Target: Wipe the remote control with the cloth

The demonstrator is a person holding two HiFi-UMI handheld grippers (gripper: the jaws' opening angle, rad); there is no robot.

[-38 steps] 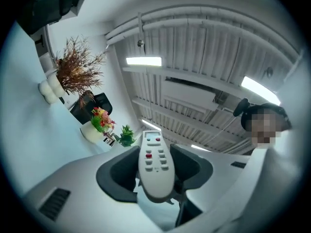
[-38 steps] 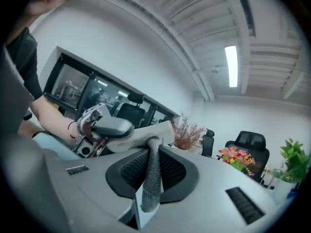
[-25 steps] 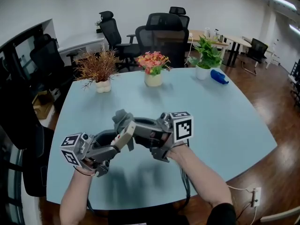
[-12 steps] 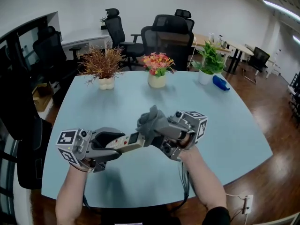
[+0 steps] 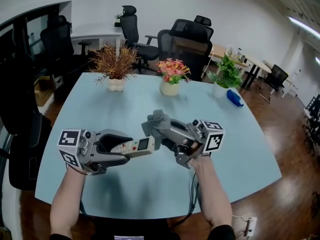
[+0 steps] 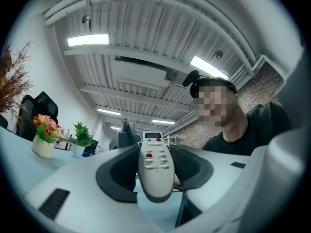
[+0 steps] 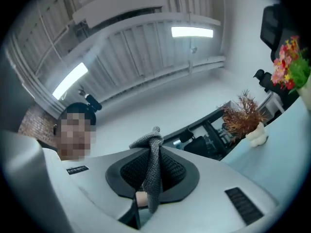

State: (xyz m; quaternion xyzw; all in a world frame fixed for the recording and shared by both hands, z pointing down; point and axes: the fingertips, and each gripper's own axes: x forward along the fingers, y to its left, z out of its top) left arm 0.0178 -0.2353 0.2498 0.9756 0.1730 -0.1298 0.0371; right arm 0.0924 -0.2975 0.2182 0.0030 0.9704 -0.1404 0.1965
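Left gripper [image 5: 119, 153] clamped on remote [image 5: 136, 146] tail, above table [image 5: 240, 149] | your right gripper [image 5: 165, 133] pinching cloth [image 5: 154, 122], 1 o'clock off remote tip | remote likely light, stiff, slick: grip low, clear of buttons | cloth soft, floppy.

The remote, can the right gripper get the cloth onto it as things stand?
Probably yes. The right gripper is shut on the cloth, which sits right by the free end of the remote. The left gripper grips the remote's other end, and nothing shows between cloth and remote.
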